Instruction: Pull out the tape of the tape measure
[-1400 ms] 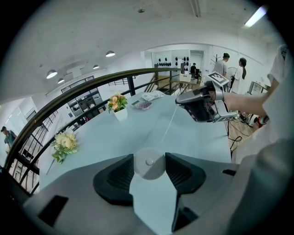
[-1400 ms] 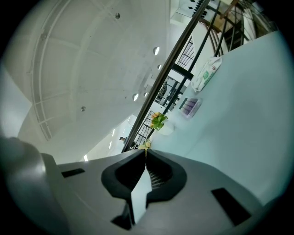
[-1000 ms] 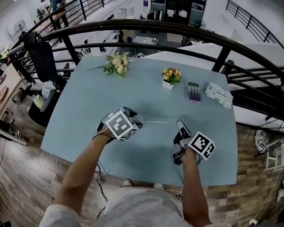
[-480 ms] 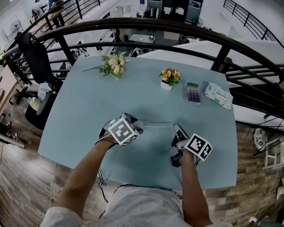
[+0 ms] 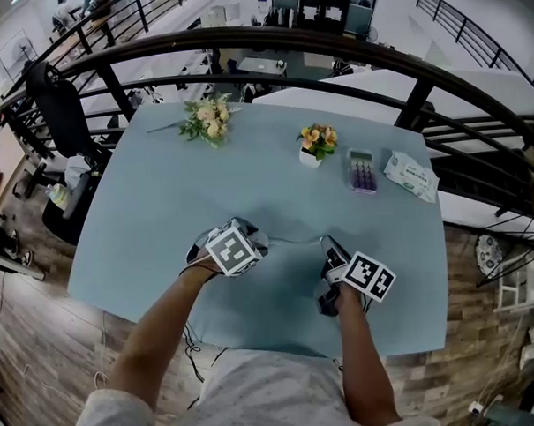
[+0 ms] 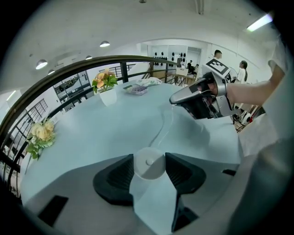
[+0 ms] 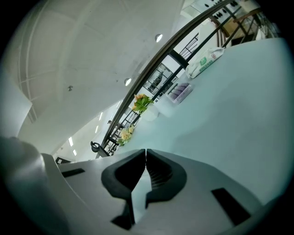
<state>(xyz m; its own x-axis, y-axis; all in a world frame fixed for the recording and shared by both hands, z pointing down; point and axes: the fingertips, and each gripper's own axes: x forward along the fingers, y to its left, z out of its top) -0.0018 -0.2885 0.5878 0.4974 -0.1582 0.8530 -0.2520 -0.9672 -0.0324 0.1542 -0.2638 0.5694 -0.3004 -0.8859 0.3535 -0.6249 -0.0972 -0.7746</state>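
A small round white tape measure case [image 6: 149,162] sits between the pads of my left gripper [image 6: 149,170], which is shut on it just above the pale blue table [image 5: 160,195]. A thin pale tape [image 6: 161,126] curves from the case to the tip of my right gripper [image 6: 172,100]. In the head view the tape [image 5: 295,241] spans the short gap between the left gripper [image 5: 253,244] and the right gripper [image 5: 325,244]. The right gripper view shows its jaws [image 7: 146,158] pressed together; the tape's end is hidden there.
A potted flower [image 5: 315,145], a bouquet [image 5: 205,120], a purple calculator [image 5: 363,172] and a pack of wipes [image 5: 411,177] lie along the table's far side. A dark railing [image 5: 331,50] runs behind the table. Its near edge is just below my hands.
Both grippers have sunk toward the table top and come slightly closer together. Each keeps its grip, and the tape still links them.
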